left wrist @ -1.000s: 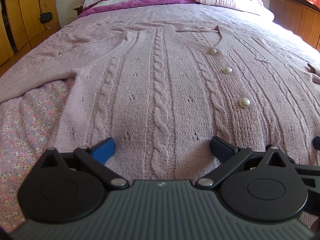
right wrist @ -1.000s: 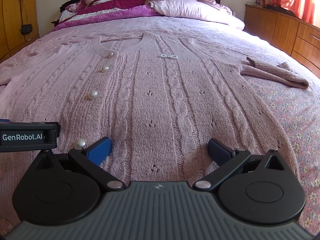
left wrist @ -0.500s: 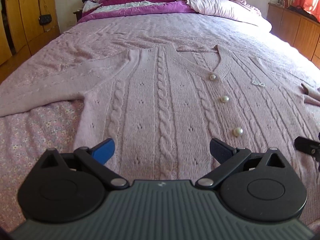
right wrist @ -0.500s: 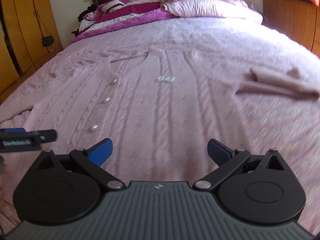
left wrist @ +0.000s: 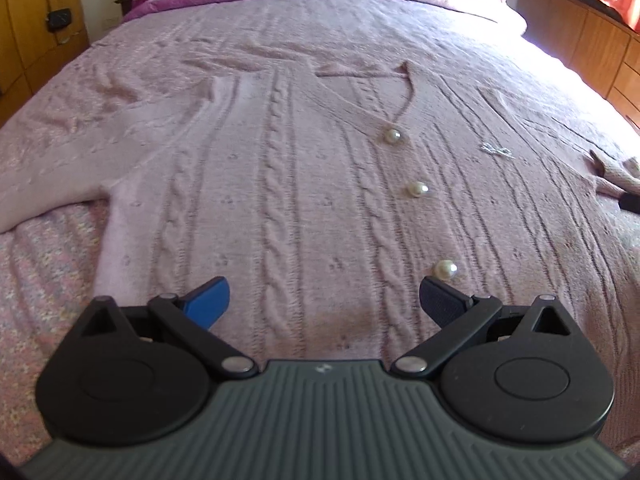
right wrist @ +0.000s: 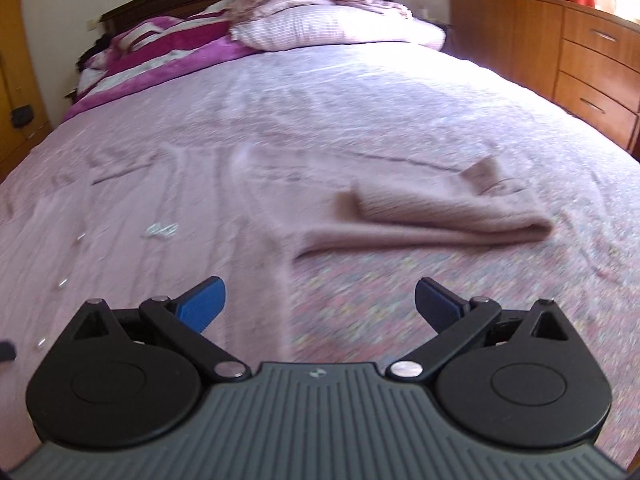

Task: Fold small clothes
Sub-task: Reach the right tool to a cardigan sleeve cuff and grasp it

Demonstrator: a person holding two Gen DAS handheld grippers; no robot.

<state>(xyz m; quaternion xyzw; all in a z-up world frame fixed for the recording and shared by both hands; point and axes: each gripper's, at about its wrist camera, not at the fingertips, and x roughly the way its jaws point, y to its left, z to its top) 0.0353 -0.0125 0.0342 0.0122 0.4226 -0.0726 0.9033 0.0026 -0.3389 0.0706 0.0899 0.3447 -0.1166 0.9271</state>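
Pink cable-knit cardigan [left wrist: 280,184] is laid flat, front up, on the bed [right wrist: 400,92], three pearl buttons [left wrist: 418,189] down the middle. Left gripper [left wrist: 324,298] hovers over its near hem, fingers spread wide, holding nothing. Right gripper [right wrist: 318,298] is just as wide open and empty, facing the folded-over sleeve [right wrist: 440,216] on the right.

Left wrist view is aimed low and close over the cardigan [left wrist: 304,184] front, toward the headboard. Right wrist view is turned toward its folded sleeve [right wrist: 432,216]. Cardigan and bed [right wrist: 360,92] are shared.
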